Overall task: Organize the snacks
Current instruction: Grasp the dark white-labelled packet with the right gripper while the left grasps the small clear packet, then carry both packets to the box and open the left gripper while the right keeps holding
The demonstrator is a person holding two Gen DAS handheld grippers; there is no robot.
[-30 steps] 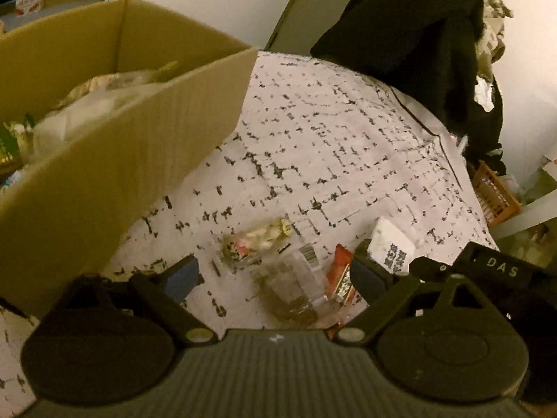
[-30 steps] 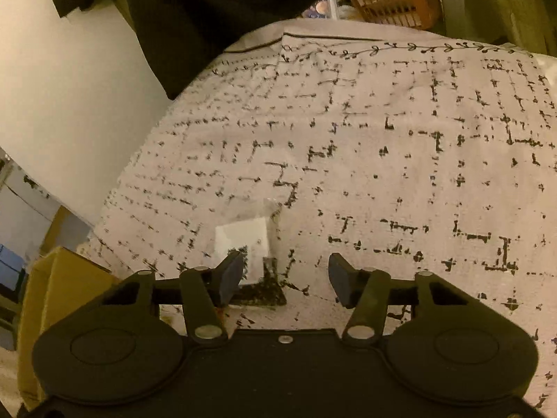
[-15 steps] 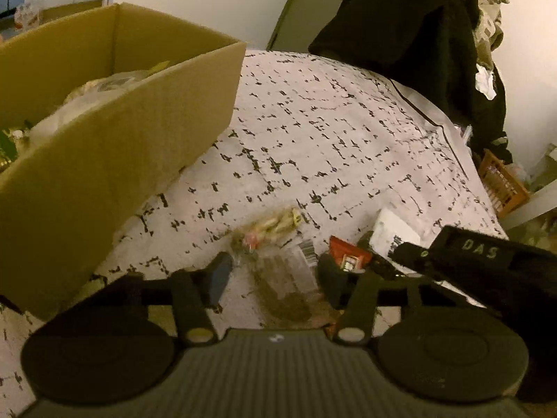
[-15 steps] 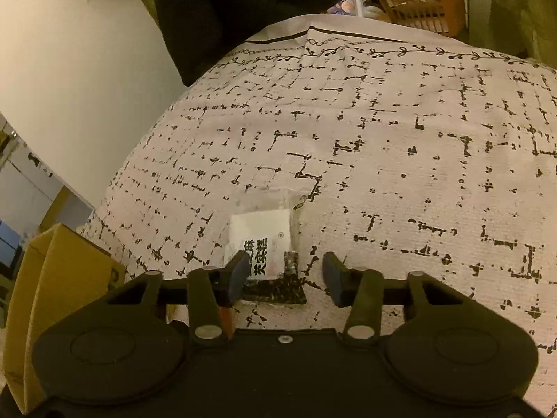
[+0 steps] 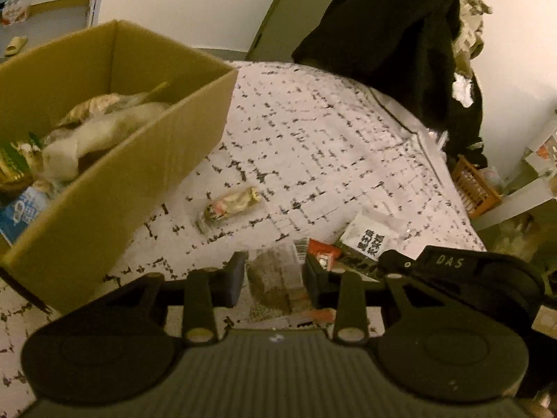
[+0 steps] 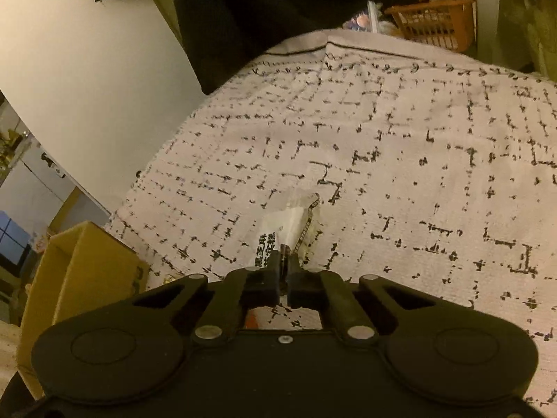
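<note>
My right gripper (image 6: 284, 271) is shut on the near edge of a white snack packet with black characters (image 6: 283, 224), which crumples up between the jaws; the packet also shows in the left wrist view (image 5: 370, 235). My left gripper (image 5: 275, 277) is open, its fingers astride a clear packet of brown snack (image 5: 275, 278) on the patterned cloth. A red packet (image 5: 323, 254) lies beside its right finger. A small pink and yellow wrapped snack (image 5: 229, 205) lies farther out. A cardboard box (image 5: 132, 170) with several snacks stands at the left.
The table wears a white cloth with black marks (image 6: 417, 174). Dark clothing (image 5: 393, 35) hangs at the far edge. An orange basket (image 6: 435, 24) stands beyond the table. The box corner shows at the left of the right wrist view (image 6: 80, 278).
My right gripper has closed on the white packet, lifting its edge. My left gripper has narrowed and moved forward over the clear brown packet.
</note>
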